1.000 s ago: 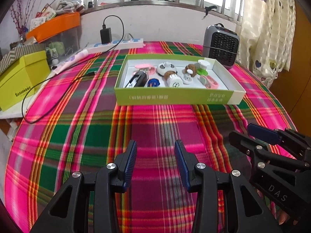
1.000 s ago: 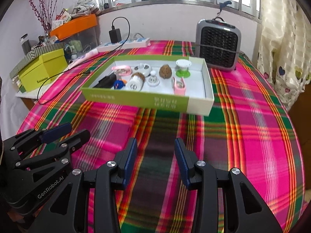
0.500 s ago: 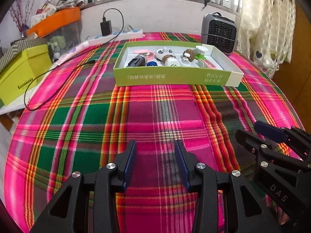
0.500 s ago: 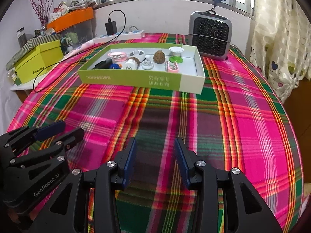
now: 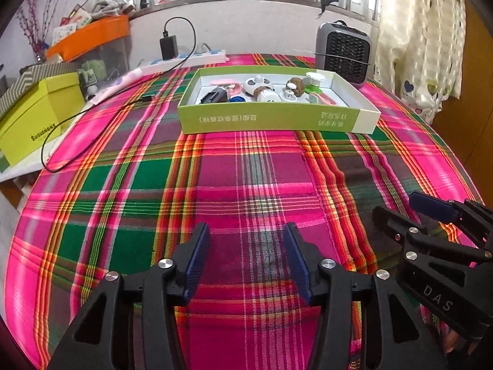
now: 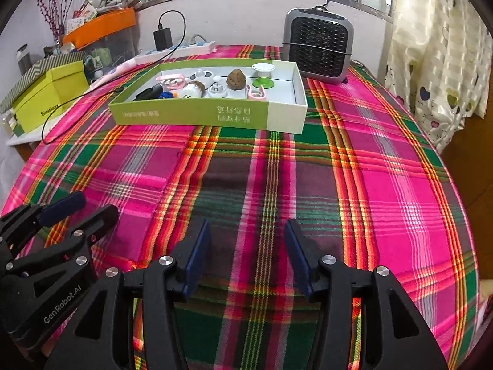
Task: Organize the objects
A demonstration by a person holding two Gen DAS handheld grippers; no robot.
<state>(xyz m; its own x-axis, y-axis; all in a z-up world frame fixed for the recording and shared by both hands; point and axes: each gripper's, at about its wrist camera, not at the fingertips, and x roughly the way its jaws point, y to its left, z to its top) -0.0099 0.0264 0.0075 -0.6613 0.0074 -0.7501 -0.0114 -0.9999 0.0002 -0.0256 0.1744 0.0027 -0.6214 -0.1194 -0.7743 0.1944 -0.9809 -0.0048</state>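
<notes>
Left wrist view: left gripper (image 5: 246, 240) angled down over the plaid tablecloth (image 5: 255, 166), near side of the table, well short of the green box (image 5: 271, 118); jaws opening, nothing between them, only cloth showing in the gap. Right gripper (image 5: 400, 209) pokes in at the lower right of this view, beside the left one, body cut by the frame edge, one blue pad visible. Right wrist view: right gripper (image 6: 248, 237) also tilted down over the cloth, well short of the box (image 6: 197, 112), jaws opening, gap empty. Left gripper (image 6: 89, 206) seen at lower left there, partly cut off. No hands or sleeves visible in either view. The task's objects sit inside the box, toward the far side of the table: brown lumpy thing (image 6: 236, 77), green-and-white spool (image 6: 262, 74), pink clip (image 6: 256, 93), white round knob piece (image 6: 217, 88), white cylinder (image 6: 191, 90), blue item (image 6: 166, 94), black item (image 6: 150, 91). In the left view the near wall of the box hides their lower parts; several overlap and are too small to identify. Grey fan heater (image 6: 319, 46) stands just behind the box's right end. Yellow-green carton (image 6: 49, 92) is off to the left of the box, partly cut by the frame. Black cable (image 5: 92, 129) trails left of the box, its far end running to a plug (image 5: 169, 46) behind.
</notes>
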